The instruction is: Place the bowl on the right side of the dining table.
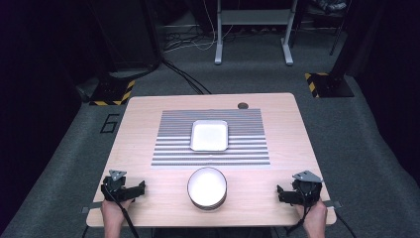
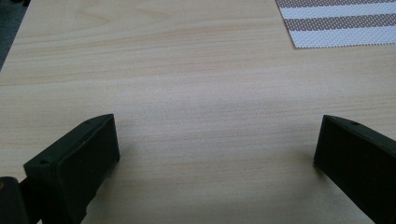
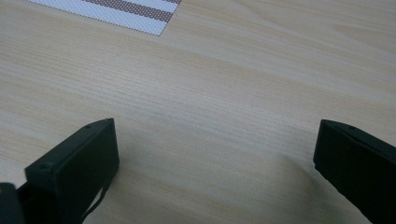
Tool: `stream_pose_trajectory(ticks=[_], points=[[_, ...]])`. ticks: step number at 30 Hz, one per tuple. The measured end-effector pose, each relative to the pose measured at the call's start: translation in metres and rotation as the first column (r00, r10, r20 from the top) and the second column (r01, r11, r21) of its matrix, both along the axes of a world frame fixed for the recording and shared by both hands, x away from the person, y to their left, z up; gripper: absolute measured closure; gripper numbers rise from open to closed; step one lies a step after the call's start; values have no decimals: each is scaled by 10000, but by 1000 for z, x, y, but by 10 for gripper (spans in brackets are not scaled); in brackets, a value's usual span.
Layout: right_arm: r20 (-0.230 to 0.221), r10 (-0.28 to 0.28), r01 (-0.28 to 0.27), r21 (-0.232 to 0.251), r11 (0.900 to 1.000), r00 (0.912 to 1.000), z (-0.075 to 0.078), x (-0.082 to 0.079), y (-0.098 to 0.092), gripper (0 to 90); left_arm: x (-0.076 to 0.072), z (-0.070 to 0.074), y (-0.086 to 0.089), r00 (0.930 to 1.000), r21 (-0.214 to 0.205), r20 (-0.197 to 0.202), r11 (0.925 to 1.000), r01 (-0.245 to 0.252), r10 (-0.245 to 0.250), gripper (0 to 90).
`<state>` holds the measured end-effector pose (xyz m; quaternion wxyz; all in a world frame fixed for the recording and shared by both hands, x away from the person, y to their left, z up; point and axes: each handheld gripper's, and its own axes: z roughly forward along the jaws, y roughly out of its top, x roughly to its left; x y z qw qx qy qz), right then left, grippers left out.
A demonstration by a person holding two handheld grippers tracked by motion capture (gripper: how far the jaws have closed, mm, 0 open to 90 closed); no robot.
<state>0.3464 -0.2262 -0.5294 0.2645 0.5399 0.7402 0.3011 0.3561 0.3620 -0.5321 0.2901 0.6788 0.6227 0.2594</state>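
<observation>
A white square dish (image 1: 210, 135) lies in the middle of a striped placemat (image 1: 211, 138) on the wooden table (image 1: 148, 124). A stack of round white bowls (image 1: 207, 188) stands near the front edge, just in front of the mat. My left gripper (image 1: 124, 189) rests at the front left corner, held by a hand, and its jaws stand wide open (image 2: 215, 154) over bare wood. My right gripper (image 1: 295, 191) rests at the front right, likewise open (image 3: 215, 154) with only bare wood between its jaws.
A corner of the striped mat (image 2: 341, 23) shows ahead of the left gripper, and another corner of the mat (image 3: 121, 11) ahead of the right one. A small round hole (image 1: 242, 105) sits at the table's far edge. Grey carpet, cables and stand legs lie beyond.
</observation>
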Motion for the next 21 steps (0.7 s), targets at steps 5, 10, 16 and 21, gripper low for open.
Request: stream_pose_trajectory(ticks=[5,10,16,21], points=[[57,61,-60,-32,10000,10000,0,-1,1,0,0,0,0,10000,-4,3,10000,-11,11,0],[-248,160,-157,119,9998,9996,1,2,0,0,0,0,0,10000,10,-6,10000,8,-8,0],[-572,593,-594,0,9982,9966,14,5,7,0,1,3,0,9979,93,-331,9984,565,-562,0],[-337,772,-756,468,9960,9964,29,1,11,0,-5,10,-6,9938,-48,-115,9939,1103,-1104,0]])
